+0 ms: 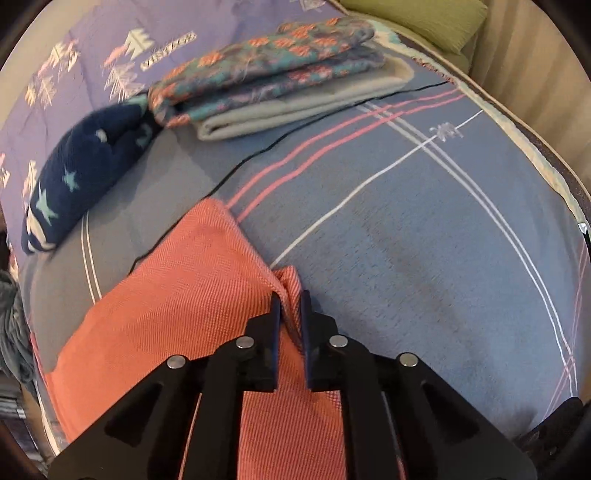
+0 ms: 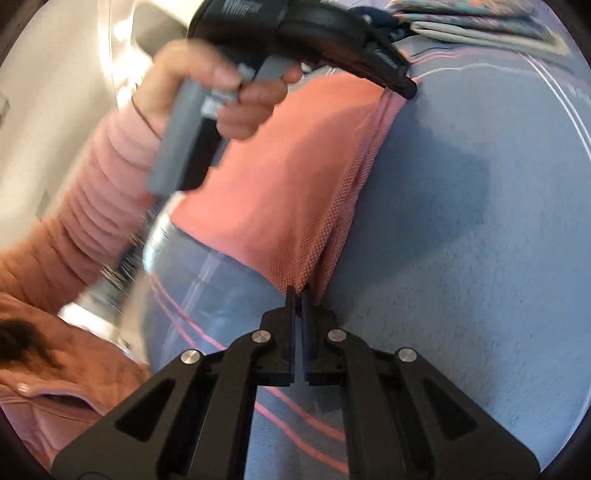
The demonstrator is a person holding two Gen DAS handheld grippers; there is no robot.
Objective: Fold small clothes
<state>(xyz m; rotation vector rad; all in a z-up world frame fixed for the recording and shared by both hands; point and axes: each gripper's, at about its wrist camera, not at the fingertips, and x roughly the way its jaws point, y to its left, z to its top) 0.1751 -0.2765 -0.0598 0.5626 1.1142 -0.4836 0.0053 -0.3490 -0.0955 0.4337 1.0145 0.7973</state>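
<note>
An orange-pink woven cloth (image 1: 177, 295) lies partly on the blue striped bedspread (image 1: 424, 240). My left gripper (image 1: 290, 299) is shut on a bunched corner of the cloth. My right gripper (image 2: 298, 293) is shut on another corner of the same cloth (image 2: 295, 184), which stretches between the two grippers. In the right wrist view the left gripper (image 2: 402, 86) and the hand holding it show at the top, pinching the far corner.
A stack of folded clothes (image 1: 273, 77), patterned on top and grey beneath, lies at the back. A navy garment with stars (image 1: 85, 170) lies to its left. A green cushion (image 1: 424, 22) is at the far right. The person's pink sleeve (image 2: 92, 206) is at left.
</note>
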